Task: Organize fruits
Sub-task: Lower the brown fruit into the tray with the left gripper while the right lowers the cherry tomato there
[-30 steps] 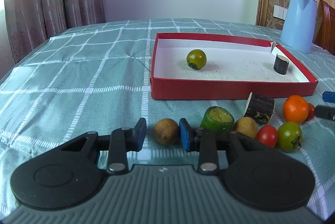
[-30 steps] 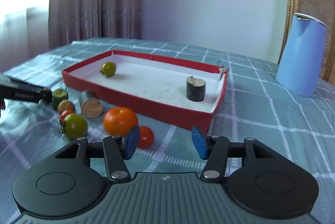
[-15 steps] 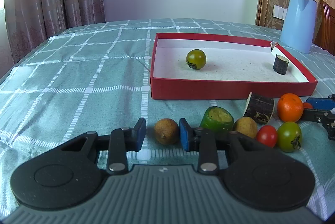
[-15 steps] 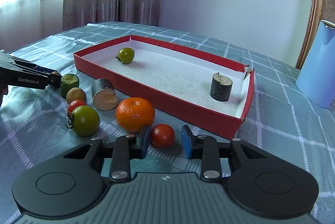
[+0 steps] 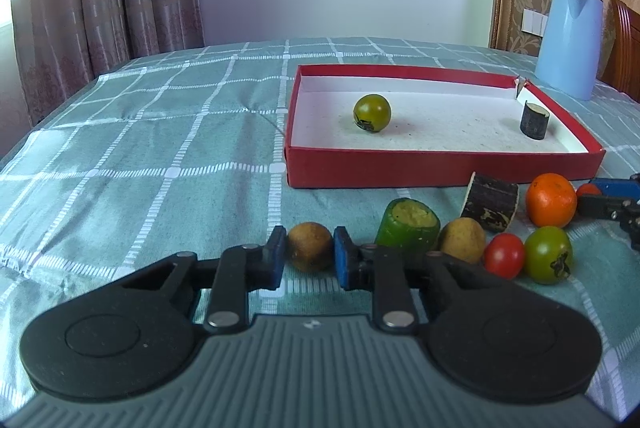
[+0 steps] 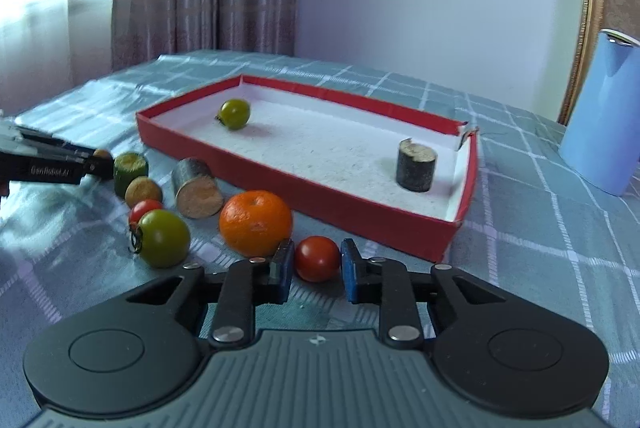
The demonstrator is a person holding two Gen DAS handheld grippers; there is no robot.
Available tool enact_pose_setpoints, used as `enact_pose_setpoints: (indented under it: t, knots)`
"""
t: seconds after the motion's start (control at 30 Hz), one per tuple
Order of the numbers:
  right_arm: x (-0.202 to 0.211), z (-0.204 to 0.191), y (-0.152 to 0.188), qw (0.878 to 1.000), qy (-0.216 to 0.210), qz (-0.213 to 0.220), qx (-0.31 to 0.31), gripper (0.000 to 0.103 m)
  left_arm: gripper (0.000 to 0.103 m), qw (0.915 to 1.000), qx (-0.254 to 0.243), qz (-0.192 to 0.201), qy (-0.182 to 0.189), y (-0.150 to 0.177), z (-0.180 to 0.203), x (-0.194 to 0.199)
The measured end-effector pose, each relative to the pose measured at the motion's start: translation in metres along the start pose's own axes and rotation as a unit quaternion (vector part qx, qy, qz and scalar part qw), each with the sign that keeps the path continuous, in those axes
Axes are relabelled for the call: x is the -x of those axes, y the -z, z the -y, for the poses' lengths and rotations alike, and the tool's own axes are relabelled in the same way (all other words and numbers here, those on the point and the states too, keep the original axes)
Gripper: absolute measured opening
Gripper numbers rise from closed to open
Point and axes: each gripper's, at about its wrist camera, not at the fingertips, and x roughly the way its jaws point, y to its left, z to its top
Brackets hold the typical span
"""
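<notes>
room: I see bare tablecloth [image 5: 160, 156] left of the red box [image 5: 440, 168] | blocked: fruit pile [image 5: 472, 236] crowds its front
</notes>
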Motion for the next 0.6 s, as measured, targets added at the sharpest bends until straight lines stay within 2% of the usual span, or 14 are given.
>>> enact_pose_setpoints:
  t: [0.23, 0.33, 0.6]
  knots:
    - [0.006, 0.004, 0.000, 1.000, 0.008, 0.012, -0.015, 0.024, 0.022, 0.9998, 0.010, 0.017, 0.002, 0.001, -0.003, 0.008]
    - [0.008, 0.004, -0.002, 1.000, 0.012, 0.018, -0.014, 0.024, 0.022, 0.9995, 0.006, 0.029, -0.009, 0.000, -0.001, 0.014]
    - [0.007, 0.017, -0.022, 0.998, 0.035, 0.040, -0.023, 0.024, 0.022, 0.9986, -0.010, 0.051, -0.005, -0.023, 0.010, 0.015]
